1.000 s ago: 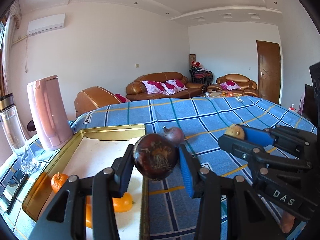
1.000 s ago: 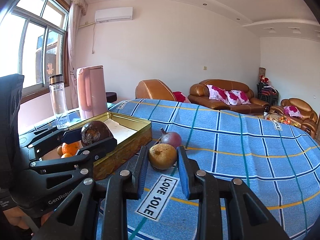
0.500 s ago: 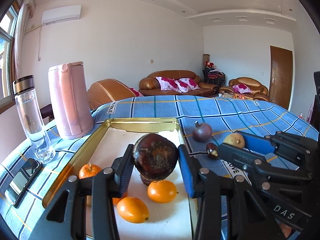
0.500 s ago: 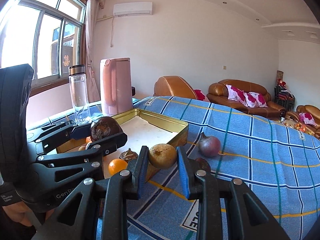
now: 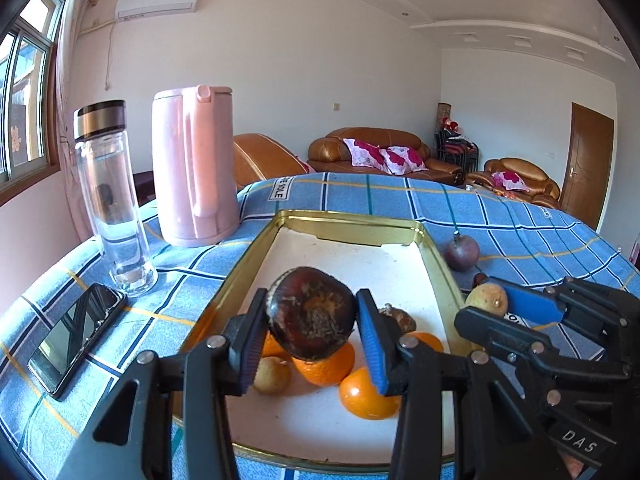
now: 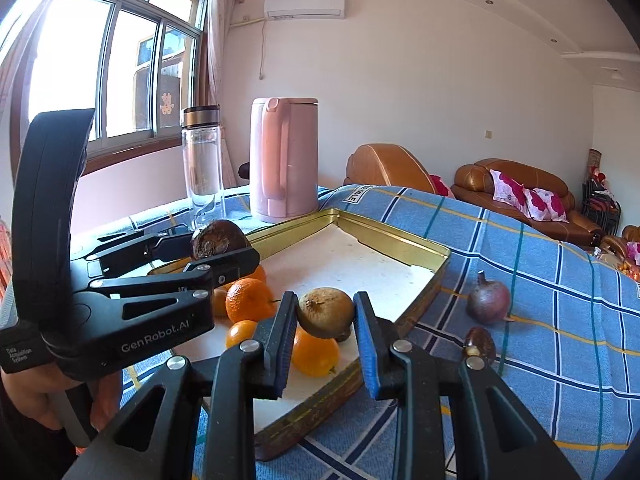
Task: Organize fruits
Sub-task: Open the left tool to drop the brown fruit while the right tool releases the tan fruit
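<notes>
My left gripper (image 5: 312, 320) is shut on a dark brown round fruit (image 5: 311, 313) and holds it above the near end of the gold tin tray (image 5: 348, 219). In the tray lie several oranges (image 5: 368, 398), a small tan fruit (image 5: 272, 376) and a brown shrivelled fruit (image 5: 396, 318). My right gripper (image 6: 325, 320) is shut on a tan-brown round fruit (image 6: 326, 312) above the tray's right rim (image 6: 400, 240). On the cloth to the tray's right rest a purple fruit (image 6: 489, 302) and a small dark fruit (image 6: 480, 342).
A pink kettle (image 5: 194, 164), a clear bottle (image 5: 112, 196) and a phone (image 5: 76, 336) stand left of the tray on the blue checked tablecloth (image 5: 520, 224). A hand (image 6: 36, 400) grips the left tool. Sofas line the far wall.
Both grippers have swung left with their fruits, from over the open cloth to over the tray. The kettle and bottle have come closer into view.
</notes>
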`<state>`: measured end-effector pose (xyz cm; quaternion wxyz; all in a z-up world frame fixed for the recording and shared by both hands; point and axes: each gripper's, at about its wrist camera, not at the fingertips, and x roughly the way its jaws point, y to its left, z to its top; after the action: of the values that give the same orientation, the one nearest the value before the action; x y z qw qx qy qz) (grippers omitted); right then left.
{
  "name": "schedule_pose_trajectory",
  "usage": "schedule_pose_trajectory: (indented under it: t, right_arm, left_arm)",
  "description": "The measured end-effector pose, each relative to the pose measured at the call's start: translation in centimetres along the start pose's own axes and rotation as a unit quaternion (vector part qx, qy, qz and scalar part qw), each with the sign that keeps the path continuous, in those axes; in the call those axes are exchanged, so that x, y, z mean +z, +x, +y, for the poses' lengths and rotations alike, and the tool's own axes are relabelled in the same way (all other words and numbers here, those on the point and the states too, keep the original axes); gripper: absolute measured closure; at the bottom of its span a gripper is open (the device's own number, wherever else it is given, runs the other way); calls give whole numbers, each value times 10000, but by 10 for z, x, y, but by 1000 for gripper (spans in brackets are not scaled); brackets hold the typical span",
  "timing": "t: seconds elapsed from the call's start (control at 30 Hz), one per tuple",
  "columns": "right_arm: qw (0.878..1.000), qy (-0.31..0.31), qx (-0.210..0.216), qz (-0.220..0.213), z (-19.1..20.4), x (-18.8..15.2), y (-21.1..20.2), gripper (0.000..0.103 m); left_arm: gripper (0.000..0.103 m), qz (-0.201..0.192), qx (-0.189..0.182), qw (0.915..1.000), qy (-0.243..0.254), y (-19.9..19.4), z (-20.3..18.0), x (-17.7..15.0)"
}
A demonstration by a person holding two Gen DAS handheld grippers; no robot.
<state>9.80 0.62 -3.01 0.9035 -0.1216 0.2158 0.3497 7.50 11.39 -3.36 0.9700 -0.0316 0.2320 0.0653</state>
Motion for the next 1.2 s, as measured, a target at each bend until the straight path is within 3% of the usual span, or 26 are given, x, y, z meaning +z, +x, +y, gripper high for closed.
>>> schedule_pose_trajectory:
  t: [0.7,1.03,1.2]
  right_arm:
    - [9956,-293,389,798,23,-3,33,72]
    - [9946,-282,443,895,23,-2,37,72]
    - [9949,-212,479,861,20,-2,36,61]
  left_arm:
    - [58,701,90,9974,121,16,12,-11]
    - [58,694,119,9973,210,15,9,-14]
    - [55,635,173,9976,219,12,8,-13]
